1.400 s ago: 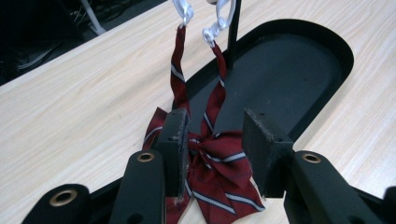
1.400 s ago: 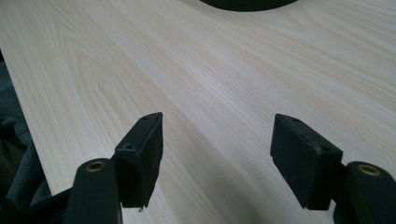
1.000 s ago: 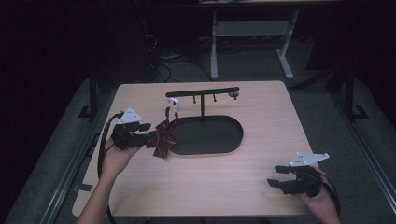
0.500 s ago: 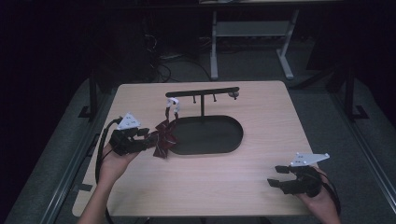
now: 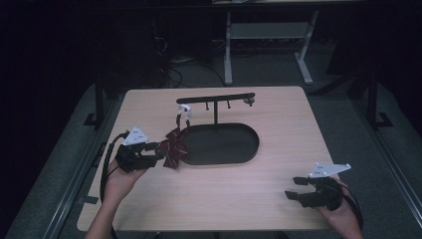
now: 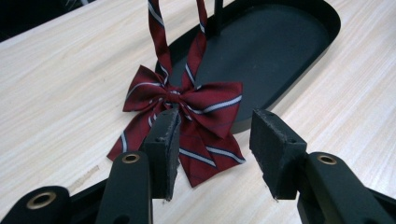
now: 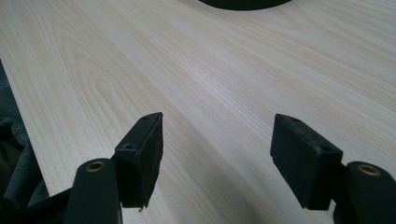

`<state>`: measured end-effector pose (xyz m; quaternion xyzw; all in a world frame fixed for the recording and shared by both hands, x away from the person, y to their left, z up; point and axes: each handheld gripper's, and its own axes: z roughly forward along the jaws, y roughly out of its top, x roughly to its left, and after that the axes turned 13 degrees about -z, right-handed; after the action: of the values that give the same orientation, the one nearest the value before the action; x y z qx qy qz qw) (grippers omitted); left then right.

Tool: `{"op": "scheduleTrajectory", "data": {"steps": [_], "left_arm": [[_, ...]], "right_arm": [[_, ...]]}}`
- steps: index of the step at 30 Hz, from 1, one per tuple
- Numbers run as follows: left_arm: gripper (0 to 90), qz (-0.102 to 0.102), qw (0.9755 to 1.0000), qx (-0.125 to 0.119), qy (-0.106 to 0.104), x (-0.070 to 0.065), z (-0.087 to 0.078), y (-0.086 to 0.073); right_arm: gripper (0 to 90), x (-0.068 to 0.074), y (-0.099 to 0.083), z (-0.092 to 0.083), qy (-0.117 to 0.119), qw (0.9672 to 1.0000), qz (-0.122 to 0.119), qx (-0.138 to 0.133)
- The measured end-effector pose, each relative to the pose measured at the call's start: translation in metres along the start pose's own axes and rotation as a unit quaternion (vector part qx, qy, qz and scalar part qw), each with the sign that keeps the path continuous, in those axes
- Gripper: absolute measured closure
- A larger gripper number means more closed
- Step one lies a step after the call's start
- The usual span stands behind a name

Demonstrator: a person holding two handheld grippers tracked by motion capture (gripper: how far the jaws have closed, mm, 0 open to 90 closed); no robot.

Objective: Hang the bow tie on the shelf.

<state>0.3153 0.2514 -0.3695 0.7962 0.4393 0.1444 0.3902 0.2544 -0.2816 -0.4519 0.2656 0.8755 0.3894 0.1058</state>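
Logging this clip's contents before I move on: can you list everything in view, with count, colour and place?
Light wooden table: one, pale wood grain, centre of high view.
Black oval-based stand with a crossbar: one, black, middle of table; small pegs hang under its bar.
Dark red striped bow tie: one, red with pale stripes, strap looped over the bar's left end, bow lying at the base's left edge.
White-legged desk frame: one, behind the table.
Left gripper: one, black, open, jaws astride the bow.
Right gripper: one, black, open over bare table at near right.
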Motion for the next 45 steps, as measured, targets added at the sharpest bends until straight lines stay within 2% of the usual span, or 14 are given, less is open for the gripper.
{"op": "scheduleTrajectory", "data": {"steps": [3,10,25,29,33,34,36,43,45], "left_arm": [[52.4,-0.004,1.0000,-0.002,-0.001,-0.002,0.001,-0.004],[51.8,0.003,1.0000,0.006,-0.004,-0.006,0.003,-0.009],[49.5,-0.002,1.0000,0.006,-0.007,-0.012,0.002,-0.021],[48.7,0.002,0.9999,0.008,-0.006,-0.013,0.003,-0.025],[48.2,-0.004,0.9999,0.007,-0.008,-0.015,0.004,-0.030],[48.1,0.002,0.9999,0.007,-0.007,-0.014,0.004,-0.030],[47.8,-0.002,0.9999,0.007,-0.008,-0.016,0.004,-0.032],[46.9,0.005,0.9999,0.010,-0.005,-0.018,0.002,-0.037],[46.8,-0.001,1.0000,0.008,-0.006,-0.020,0.002,-0.040]], "right_arm": [[34.0,0.000,0.000,0.000,0.000,1.0000,0.000,0.000],[34.0,0.000,0.000,0.000,-0.001,1.0000,0.001,0.000],[34.0,0.000,-0.001,0.000,-0.002,1.0000,0.000,-0.001],[34.0,-0.001,-0.001,0.001,-0.002,1.0000,0.000,0.000],[34.0,-0.001,-0.001,0.001,-0.002,1.0000,-0.001,0.000],[34.0,-0.001,-0.001,0.001,-0.002,1.0000,-0.001,0.000],[34.0,-0.001,-0.001,0.001,-0.002,1.0000,0.000,0.000],[34.0,0.000,-0.001,0.000,-0.002,1.0000,0.003,0.001],[34.0,0.000,-0.001,0.000,-0.002,1.0000,0.003,0.001]]}}
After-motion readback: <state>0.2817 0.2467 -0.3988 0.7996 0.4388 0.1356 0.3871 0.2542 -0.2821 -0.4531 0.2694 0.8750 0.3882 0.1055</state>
